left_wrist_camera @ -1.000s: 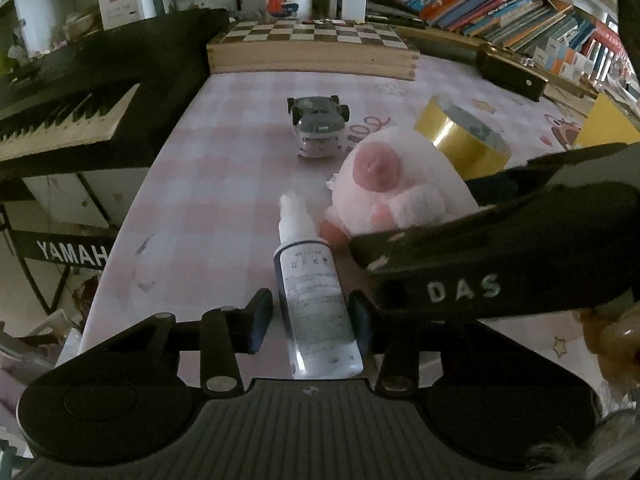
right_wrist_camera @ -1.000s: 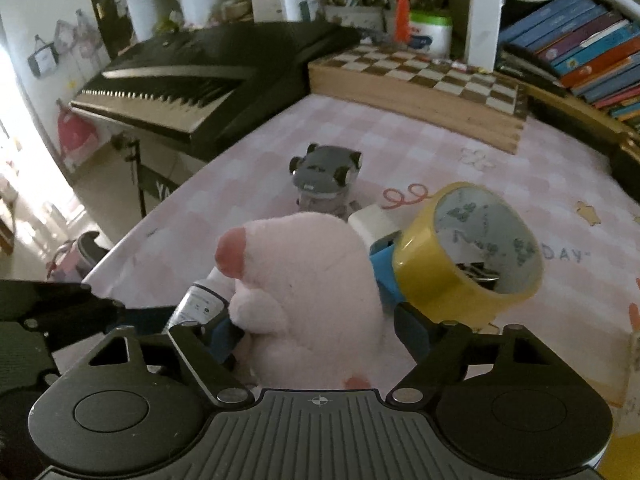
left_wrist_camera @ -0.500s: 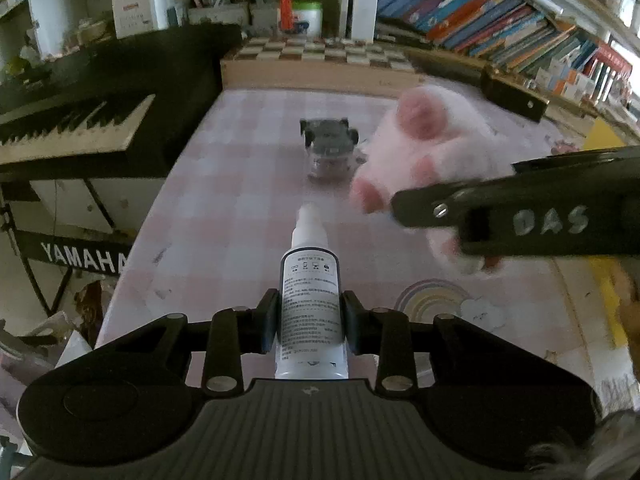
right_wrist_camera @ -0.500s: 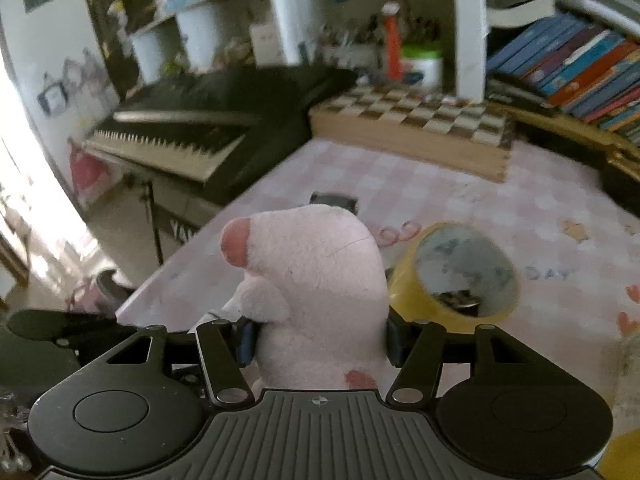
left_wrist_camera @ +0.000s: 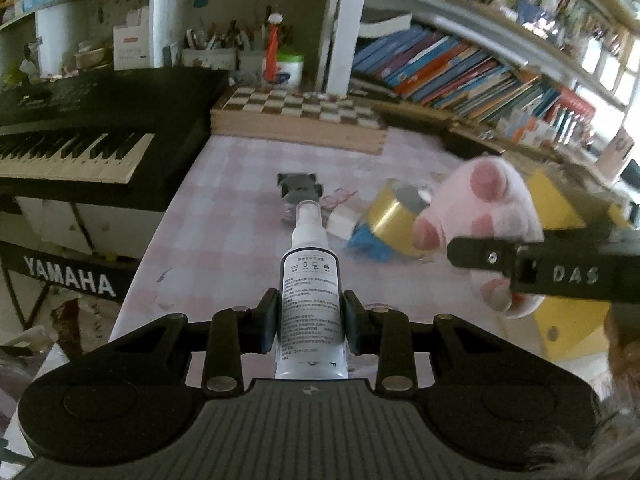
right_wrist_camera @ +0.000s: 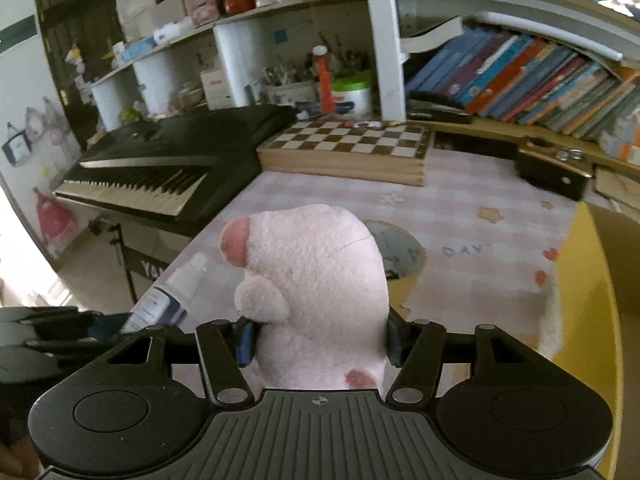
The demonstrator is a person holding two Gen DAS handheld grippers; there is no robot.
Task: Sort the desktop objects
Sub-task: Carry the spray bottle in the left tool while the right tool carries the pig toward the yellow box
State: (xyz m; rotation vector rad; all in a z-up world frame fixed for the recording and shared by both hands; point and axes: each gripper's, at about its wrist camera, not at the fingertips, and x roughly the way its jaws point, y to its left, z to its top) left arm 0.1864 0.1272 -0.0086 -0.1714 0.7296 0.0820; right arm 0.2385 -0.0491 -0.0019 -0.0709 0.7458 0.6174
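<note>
My pink checked table (left_wrist_camera: pixel 240 184), grey toy car (left_wrist_camera: pixel 299 186), gold tape roll (left_wrist_camera: pixel 394 216) on blue item (left_wrist_camera: pixel 366 242), wooden chessboard (right_wrist_camera: pixel 348 148) at back.

white spray bottle (left_wrist_camera: pixel 310 300), pink plush paw (right_wrist_camera: pixel 316 300), both gripped

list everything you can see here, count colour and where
spray bottle: 1, white with dark label, held in left gripper
plush paw: 1, pink, held in right gripper
tape roll: 1, gold, on table
toy car: 1, grey, on table beyond bottle
chessboard: 1, brown and white, table's far edge
keyboard: 1, black, left of table
table: 1, pink checked cloth
left gripper: black, shut
right gripper: black, shut
</note>
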